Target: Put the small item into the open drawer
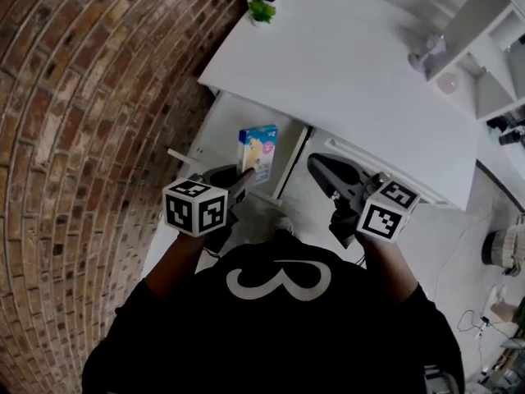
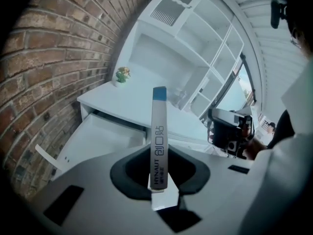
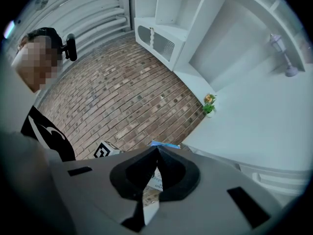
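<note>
The small item is a flat blue-and-cream box [image 1: 258, 150], seen edge-on as a thin white strip [image 2: 159, 131] in the left gripper view. My left gripper [image 1: 244, 177] is shut on its lower end and holds it upright over the open white drawer [image 1: 223, 130]. That drawer [image 2: 95, 136] lies ahead and below to the left, with nothing visible inside. My right gripper [image 1: 318, 167] hangs to the right of the box with its jaws shut and nothing between them [image 3: 157, 152]. From it, the box's blue top [image 3: 165, 144] peeks out behind the jaws.
The drawer hangs under a white desk [image 1: 344, 64]. A small potted plant [image 1: 264, 0] stands at the desk's far left corner and a pale purple lamp [image 1: 428, 54] at its right, by a white shelf unit [image 1: 492, 39]. A brick wall [image 1: 82, 97] runs along the left.
</note>
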Tool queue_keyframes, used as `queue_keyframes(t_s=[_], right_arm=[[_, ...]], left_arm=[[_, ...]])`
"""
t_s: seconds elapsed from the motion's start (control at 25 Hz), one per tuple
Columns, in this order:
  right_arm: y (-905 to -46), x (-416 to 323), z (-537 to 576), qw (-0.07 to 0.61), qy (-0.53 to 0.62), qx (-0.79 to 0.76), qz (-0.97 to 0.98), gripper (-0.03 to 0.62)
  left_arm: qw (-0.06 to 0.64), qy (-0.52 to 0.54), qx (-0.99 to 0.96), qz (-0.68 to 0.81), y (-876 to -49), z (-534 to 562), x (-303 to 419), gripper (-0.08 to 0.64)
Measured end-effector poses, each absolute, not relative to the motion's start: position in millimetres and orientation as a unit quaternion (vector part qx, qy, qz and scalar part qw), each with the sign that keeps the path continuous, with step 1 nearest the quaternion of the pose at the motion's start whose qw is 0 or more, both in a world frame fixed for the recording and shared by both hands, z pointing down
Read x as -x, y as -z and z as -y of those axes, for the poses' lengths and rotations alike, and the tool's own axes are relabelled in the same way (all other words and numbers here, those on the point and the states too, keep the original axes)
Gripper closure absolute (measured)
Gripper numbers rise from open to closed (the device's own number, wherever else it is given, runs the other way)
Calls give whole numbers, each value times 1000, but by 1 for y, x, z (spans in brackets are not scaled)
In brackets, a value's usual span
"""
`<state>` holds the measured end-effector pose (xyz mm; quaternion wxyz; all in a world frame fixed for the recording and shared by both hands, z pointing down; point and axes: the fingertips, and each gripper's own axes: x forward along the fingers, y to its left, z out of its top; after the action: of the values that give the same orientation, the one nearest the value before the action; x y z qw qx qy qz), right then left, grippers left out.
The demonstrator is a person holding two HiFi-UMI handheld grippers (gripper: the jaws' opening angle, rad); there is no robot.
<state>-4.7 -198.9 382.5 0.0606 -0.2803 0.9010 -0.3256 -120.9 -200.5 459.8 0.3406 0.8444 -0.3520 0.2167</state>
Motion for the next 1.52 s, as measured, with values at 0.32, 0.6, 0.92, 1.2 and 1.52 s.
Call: queue_keyframes(t_s=[0.32, 0.6, 0.92, 1.2, 1.52], right_arm=[[-385, -10, 194, 63, 321, 296, -897, 583], [-385, -23, 194, 66, 317, 327, -888, 583], [-390, -45, 199, 73, 321, 376, -866, 583], [-409, -52, 207, 75, 343, 404, -845, 583], [-427, -55, 212, 80, 358, 427, -827, 583]], left_arm=[[337, -268, -836, 340, -496, 222, 110, 486], [336, -328, -823, 320, -535, 239, 111, 486], [346, -390, -803, 289, -586, 260, 108, 486], [341, -438, -788, 266, -624, 278, 107, 486], [319, -497, -772, 234, -668, 303, 104, 486]])
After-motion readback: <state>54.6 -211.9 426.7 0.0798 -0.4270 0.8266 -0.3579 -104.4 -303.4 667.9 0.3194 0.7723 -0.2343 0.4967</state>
